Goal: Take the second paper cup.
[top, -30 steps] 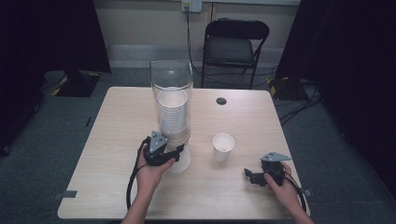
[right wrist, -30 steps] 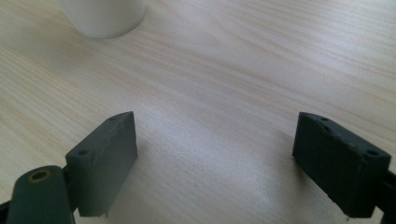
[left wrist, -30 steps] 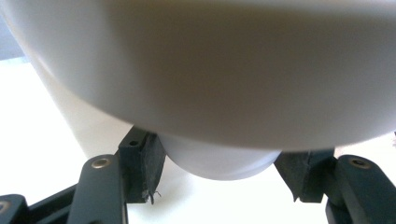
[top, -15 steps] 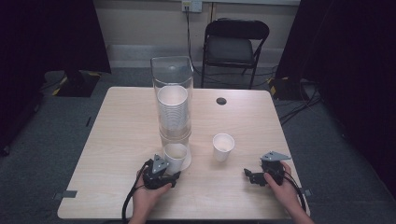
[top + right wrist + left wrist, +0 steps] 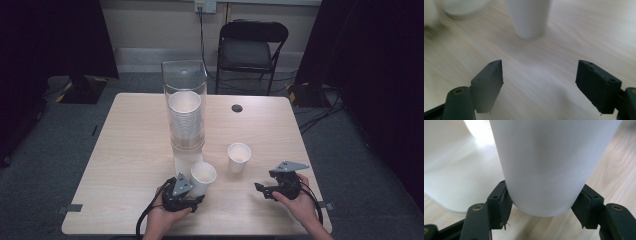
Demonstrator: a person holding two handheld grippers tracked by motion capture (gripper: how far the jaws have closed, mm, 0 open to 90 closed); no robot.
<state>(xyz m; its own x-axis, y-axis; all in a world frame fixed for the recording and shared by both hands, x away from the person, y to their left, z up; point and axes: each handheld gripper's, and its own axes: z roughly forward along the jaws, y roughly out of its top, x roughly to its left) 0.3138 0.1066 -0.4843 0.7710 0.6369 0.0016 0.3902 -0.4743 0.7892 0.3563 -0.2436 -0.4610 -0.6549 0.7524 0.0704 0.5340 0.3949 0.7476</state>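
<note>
Left gripper view shows fingers (image 5: 500,205) pinching a paper cup (image 5: 544,165); right gripper (image 5: 539,85) gapes wide over bare table (image 5: 574,32).

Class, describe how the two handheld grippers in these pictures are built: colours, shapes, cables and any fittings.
Both are black. The left gripper and the right gripper each carry a grey three-cornered plate on top. A black cable trails from each toward the person. Seen close in the gripper views, each has two blocky black jaws with small screw holes, mounted on dark arms with brass-coloured pivot rivets. No sleeves are visible.
</note>
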